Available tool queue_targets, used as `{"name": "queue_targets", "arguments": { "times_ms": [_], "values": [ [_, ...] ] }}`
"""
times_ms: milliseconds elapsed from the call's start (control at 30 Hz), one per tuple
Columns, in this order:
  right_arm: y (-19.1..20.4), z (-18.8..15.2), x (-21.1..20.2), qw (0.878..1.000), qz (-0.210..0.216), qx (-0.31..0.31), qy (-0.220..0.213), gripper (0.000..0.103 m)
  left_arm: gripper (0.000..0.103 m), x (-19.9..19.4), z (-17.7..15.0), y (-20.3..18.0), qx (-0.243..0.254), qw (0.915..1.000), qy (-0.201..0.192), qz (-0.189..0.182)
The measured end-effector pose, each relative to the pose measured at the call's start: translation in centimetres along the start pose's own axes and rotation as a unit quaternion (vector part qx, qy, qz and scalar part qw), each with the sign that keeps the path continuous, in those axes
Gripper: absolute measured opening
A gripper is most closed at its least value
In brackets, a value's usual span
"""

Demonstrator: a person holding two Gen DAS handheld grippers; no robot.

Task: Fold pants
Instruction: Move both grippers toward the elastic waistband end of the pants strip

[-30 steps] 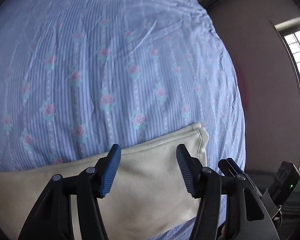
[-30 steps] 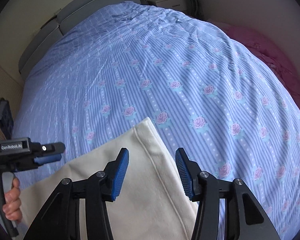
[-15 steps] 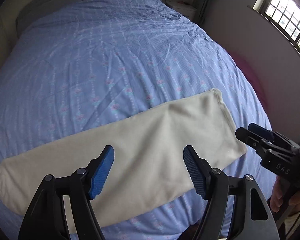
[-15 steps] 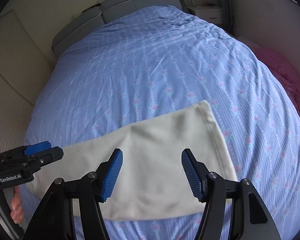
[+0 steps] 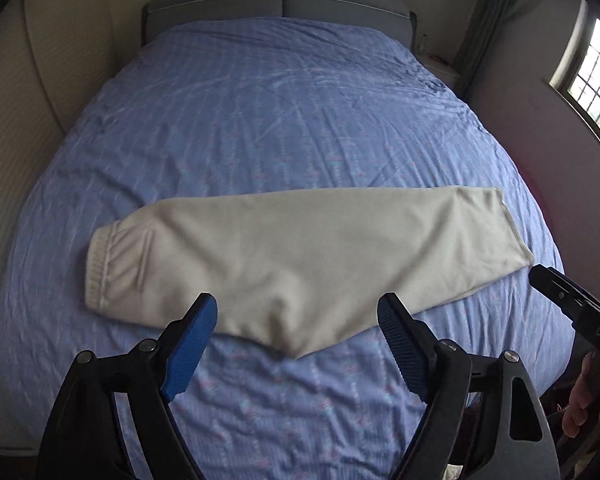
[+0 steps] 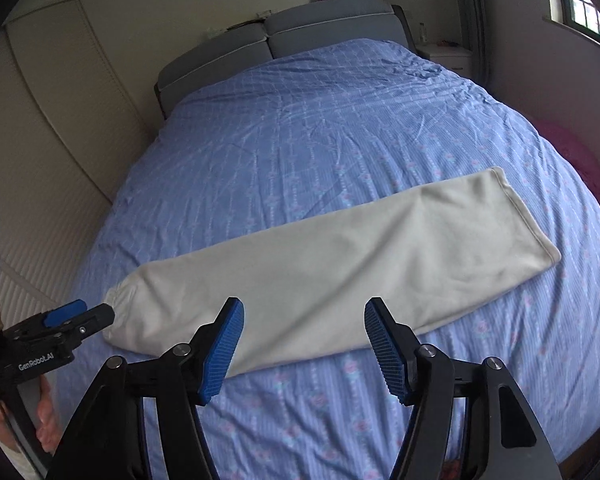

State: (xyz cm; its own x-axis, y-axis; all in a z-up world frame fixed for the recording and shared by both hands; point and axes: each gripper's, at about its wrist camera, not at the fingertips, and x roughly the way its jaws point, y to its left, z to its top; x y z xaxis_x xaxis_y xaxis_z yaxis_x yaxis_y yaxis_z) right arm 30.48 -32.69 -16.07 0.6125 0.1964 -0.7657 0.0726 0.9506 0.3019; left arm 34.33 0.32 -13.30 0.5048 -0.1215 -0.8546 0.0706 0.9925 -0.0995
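Note:
Cream pants (image 5: 300,256) lie flat across the near part of the bed, folded lengthwise into one long strip, waistband at the left, leg hem at the right. They also show in the right wrist view (image 6: 340,268). My left gripper (image 5: 298,340) is open and empty, held above the bed short of the pants' near edge. My right gripper (image 6: 304,344) is open and empty, likewise back from the pants. The right gripper's body shows at the right edge of the left wrist view (image 5: 572,304), the left gripper's at the left edge of the right wrist view (image 6: 56,332).
The bed has a blue striped floral cover (image 5: 284,120) and a grey headboard (image 5: 280,4) at the far end. A wall and wardrobe doors (image 6: 56,120) run along the left. A nightstand (image 6: 448,54), pink fabric (image 6: 580,160) and a window (image 5: 592,80) are on the right.
Both grippers have pulled back and up from the pants' leg end, staying open. The view has widened from a close look at the hem to the whole pants and bed.

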Motion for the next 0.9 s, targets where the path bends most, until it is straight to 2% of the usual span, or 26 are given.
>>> {"name": "queue_targets", "arguments": {
  "times_ms": [167,333,500,567,667,767,900],
  "values": [
    [7.8,-3.0,0.4,0.999,0.021,-0.036,0.017,0.064,0.086,-0.8,-3.6,8.8,-0.065,0.9975,0.000,0.029],
    [12.6,-6.3,3.5,0.995,0.041,-0.074,0.056,0.064,0.086,1.2,-7.2,15.9,-0.139,0.9893,0.009,0.045],
    [14.2,-9.9,8.2,0.989,0.049,-0.099,0.096,0.064,0.086,4.8,-9.7,20.3,-0.180,0.9821,0.023,0.051],
    [14.6,-11.1,10.3,0.987,0.049,-0.111,0.106,0.064,0.087,6.5,-10.2,21.8,-0.189,0.9808,0.023,0.043],
    [15.7,-12.9,13.5,0.984,0.054,-0.118,0.124,0.064,0.087,9.5,-10.4,24.1,-0.219,0.9753,0.019,0.026],
    [16.5,-14.4,15.8,0.983,0.049,-0.124,0.128,0.064,0.087,11.9,-10.0,26.2,-0.261,0.9653,0.007,0.002],
    [16.8,-15.4,18.7,0.983,0.039,-0.105,0.144,0.064,0.087,14.7,-9.2,27.8,-0.285,0.9583,-0.014,0.005]
  ]
}}
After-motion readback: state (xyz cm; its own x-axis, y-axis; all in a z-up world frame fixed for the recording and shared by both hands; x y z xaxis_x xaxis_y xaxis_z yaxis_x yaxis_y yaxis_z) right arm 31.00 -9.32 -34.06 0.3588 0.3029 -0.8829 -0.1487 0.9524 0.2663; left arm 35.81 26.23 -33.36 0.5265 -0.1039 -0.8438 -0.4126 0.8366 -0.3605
